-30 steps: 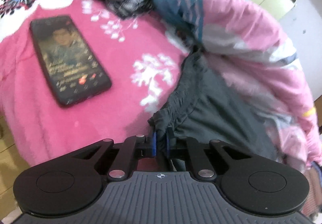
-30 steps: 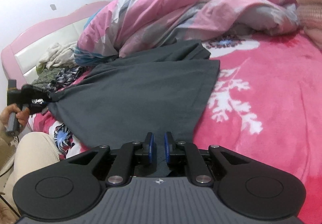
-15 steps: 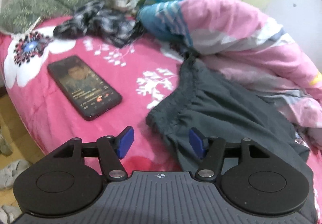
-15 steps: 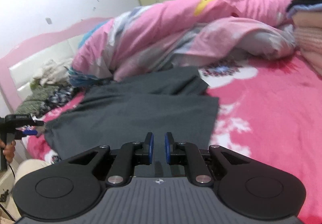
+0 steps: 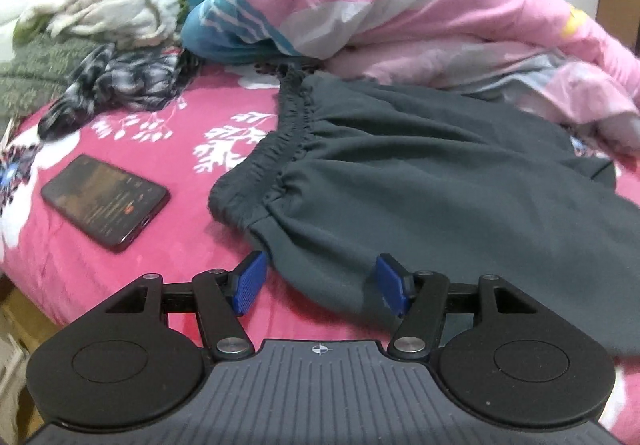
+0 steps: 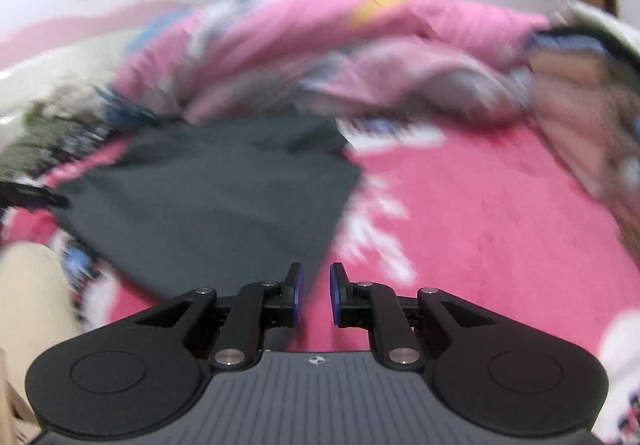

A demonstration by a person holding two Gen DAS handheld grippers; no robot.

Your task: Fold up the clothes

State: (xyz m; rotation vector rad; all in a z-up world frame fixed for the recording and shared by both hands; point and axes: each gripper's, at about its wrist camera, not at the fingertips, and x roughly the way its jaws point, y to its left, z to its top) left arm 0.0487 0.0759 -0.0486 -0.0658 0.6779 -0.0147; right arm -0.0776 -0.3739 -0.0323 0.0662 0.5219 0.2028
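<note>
A dark grey garment [image 5: 420,173] with a gathered elastic waistband lies spread flat on the pink flowered blanket [image 5: 180,245]. My left gripper [image 5: 320,281] hovers open over the garment's near edge, just below the waistband corner. Cloth lies under the wide gap and neither pad presses it. In the blurred right wrist view the same garment [image 6: 224,197] tapers to a corner right at my right gripper [image 6: 316,293]. Its pads stand a narrow gap apart, with pink blanket showing between them.
A black phone [image 5: 106,201] lies screen-up left of the garment. A pink and blue quilt [image 5: 400,5] is heaped behind it. A checked cloth [image 5: 120,85], a white knit [image 5: 112,9] and a green blanket [image 5: 36,73] sit at the back left. Folded clothes [image 6: 580,85] are stacked at the right.
My left gripper let go of the waistband, opened wide and drew back. My right gripper rose, and the dark hem that sat between its pads is no longer there.
</note>
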